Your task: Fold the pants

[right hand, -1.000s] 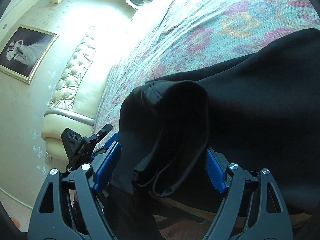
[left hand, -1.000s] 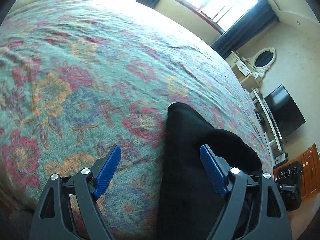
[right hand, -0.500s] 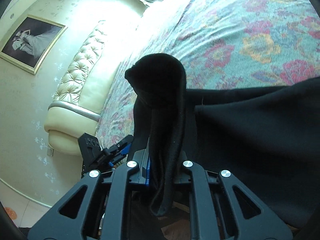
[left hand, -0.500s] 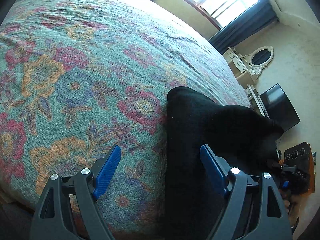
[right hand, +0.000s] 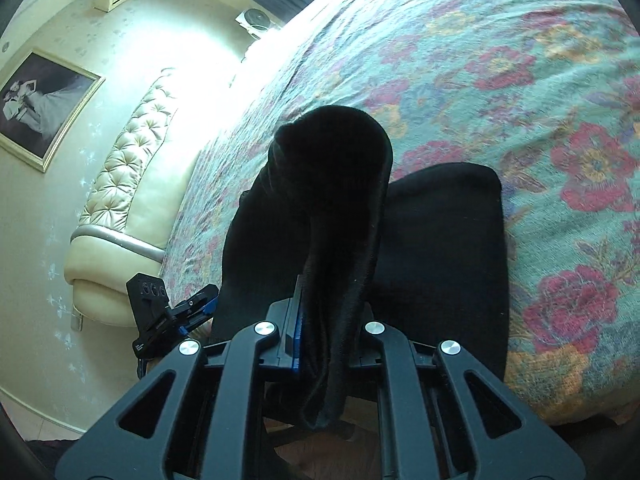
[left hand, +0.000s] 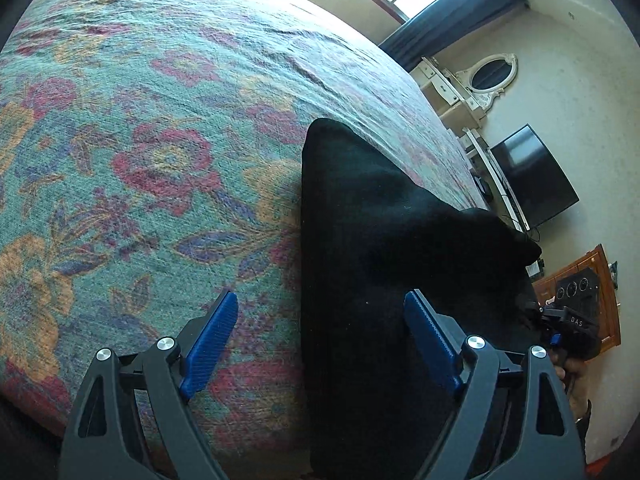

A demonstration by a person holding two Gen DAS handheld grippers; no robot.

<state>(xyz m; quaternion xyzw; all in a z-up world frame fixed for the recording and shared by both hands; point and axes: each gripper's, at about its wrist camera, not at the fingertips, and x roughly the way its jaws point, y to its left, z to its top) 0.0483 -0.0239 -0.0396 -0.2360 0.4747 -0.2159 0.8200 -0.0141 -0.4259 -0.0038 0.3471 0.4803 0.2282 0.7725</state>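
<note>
Left gripper (left hand: 316,336): jaws wide and opening, blue pads apart, nothing pinched; pitched downward.
Left fingers (left hand: 210,338): one pad over the bed cover, the other over black cloth.
Right gripper (right hand: 320,340): jaws drawn together, clamping a bunched fold of the pants (right hand: 332,184).
Right hand (left hand: 570,376): partly visible behind its gripper in the left wrist view.

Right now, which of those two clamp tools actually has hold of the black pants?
The right gripper: its jaws are shut on the black pants. The left gripper has jaws opening, gripping nothing.
</note>
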